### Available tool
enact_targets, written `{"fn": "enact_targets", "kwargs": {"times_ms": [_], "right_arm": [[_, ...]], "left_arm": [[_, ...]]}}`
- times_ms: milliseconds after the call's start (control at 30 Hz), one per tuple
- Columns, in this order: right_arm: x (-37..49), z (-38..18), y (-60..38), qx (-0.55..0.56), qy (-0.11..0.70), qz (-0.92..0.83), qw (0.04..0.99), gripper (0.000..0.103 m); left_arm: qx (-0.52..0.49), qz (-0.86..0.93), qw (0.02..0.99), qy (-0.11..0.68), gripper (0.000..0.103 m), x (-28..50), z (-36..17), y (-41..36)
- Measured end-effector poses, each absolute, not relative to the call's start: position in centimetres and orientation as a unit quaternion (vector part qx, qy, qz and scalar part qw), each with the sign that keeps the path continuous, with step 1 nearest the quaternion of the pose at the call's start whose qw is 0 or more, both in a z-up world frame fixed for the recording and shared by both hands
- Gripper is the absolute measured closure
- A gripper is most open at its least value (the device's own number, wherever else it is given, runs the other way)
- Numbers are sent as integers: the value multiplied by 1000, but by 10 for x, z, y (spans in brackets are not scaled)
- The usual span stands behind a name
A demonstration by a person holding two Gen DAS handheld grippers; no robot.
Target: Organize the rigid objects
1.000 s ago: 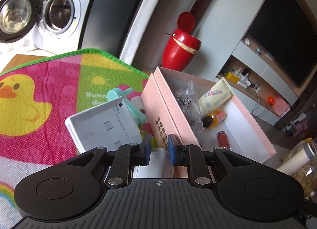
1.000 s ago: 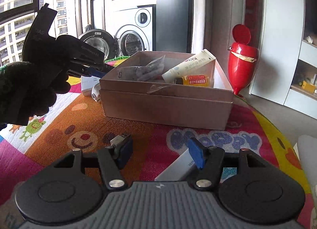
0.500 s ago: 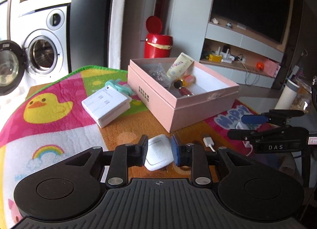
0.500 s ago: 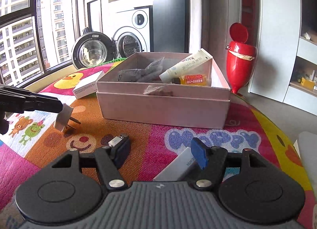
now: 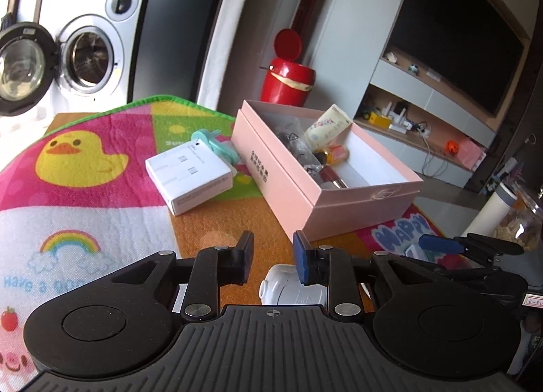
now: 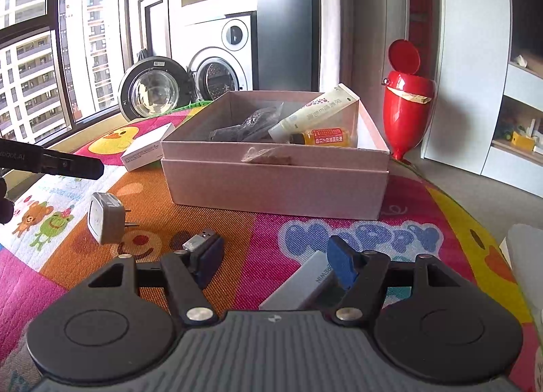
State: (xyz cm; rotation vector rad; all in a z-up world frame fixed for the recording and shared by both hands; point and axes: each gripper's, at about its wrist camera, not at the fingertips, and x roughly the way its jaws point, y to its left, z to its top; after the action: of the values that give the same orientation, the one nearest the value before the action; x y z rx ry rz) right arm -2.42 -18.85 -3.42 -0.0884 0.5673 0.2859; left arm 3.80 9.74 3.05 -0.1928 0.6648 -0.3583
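The white charger plug [image 6: 105,219] rests on the play mat with its prongs pointing toward the pink box [image 6: 271,185]. My left gripper [image 5: 273,259] hovers just above it, jaws a little apart with nothing between them; the charger [image 5: 288,290] shows below its right finger. The pink box [image 5: 366,195] holds a cream tube [image 6: 312,114], an orange bottle [image 6: 325,137] and a dark packet [image 6: 247,127]. My right gripper [image 6: 275,261] stands open low over the mat, a USB plug [image 6: 200,239] by its left finger and a grey box [image 6: 305,283] under its right finger.
A flat white box [image 5: 190,178] and a teal item [image 5: 217,144] lie left of the pink box. A red bin [image 6: 405,103] stands behind the mat, a washing machine [image 5: 88,56] with its door open further back. A white bottle [image 5: 492,212] stands off the mat's right edge.
My left gripper pulled back from beside the pink box carrying the charger, lowered it onto the mat and let go. The right gripper stayed put, its jaws slightly wider.
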Motion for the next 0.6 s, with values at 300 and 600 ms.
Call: {"fn": "enact_targets", "kwargs": {"times_ms": [300, 600], "right_arm": [[-24, -35, -187, -44, 279, 138, 949, 34], [-23, -36, -186, -48, 279, 138, 949, 34]], "left_arm": [[-50, -232, 907, 349, 75, 19, 28, 91], [33, -245, 896, 370, 76, -37, 24, 78]]}}
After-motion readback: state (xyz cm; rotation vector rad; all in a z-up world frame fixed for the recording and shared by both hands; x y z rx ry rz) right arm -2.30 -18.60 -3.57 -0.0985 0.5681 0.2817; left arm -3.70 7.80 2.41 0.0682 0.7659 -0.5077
